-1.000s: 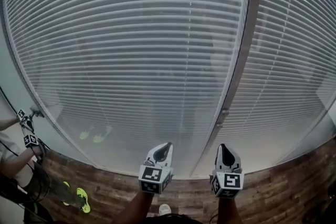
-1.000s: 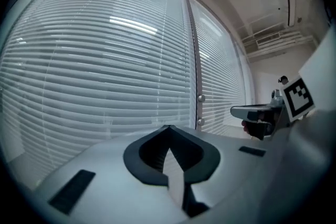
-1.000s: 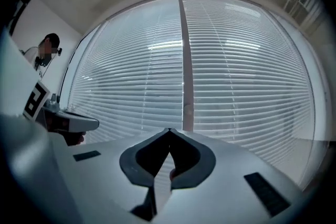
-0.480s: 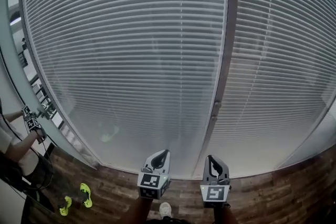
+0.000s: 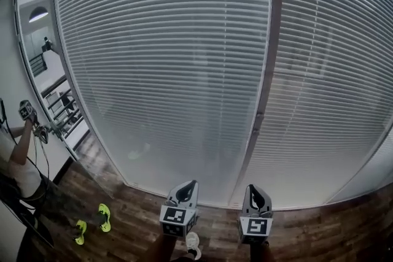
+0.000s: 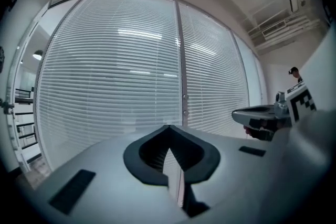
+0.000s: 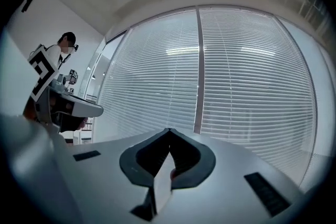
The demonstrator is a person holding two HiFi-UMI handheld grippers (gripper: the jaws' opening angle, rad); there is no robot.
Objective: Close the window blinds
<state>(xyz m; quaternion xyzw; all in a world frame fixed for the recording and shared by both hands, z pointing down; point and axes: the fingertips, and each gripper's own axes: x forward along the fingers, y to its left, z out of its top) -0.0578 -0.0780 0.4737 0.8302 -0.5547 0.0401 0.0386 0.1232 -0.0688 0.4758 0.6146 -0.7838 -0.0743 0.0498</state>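
Note:
White horizontal blinds [image 5: 166, 58] hang over a tall curved window, and a second panel [image 5: 331, 83] lies to the right of a grey mullion [image 5: 268, 40]. The slats reach nearly down to the floor. Low in the head view my left gripper [image 5: 186, 188] and right gripper [image 5: 256, 192] point at the window, both short of the blinds and touching nothing. The left gripper view has its jaws [image 6: 168, 126] meeting at the tips with nothing between them, the blinds [image 6: 115, 76] beyond. The right gripper [image 7: 169, 129] is likewise shut and holds nothing.
A small handle [image 5: 258, 130] sits on the mullion. A brown wooden floor [image 5: 319, 236] runs along the window's foot. At the left stands another person [image 5: 18, 150] with grippers raised, yellow-green shoes [image 5: 103, 216] below, beside a glass panel [image 5: 37, 40].
The head view has swung left and back: more floor and the left glass panel show now. Both grippers sit lower in the frame, still side by side and shut.

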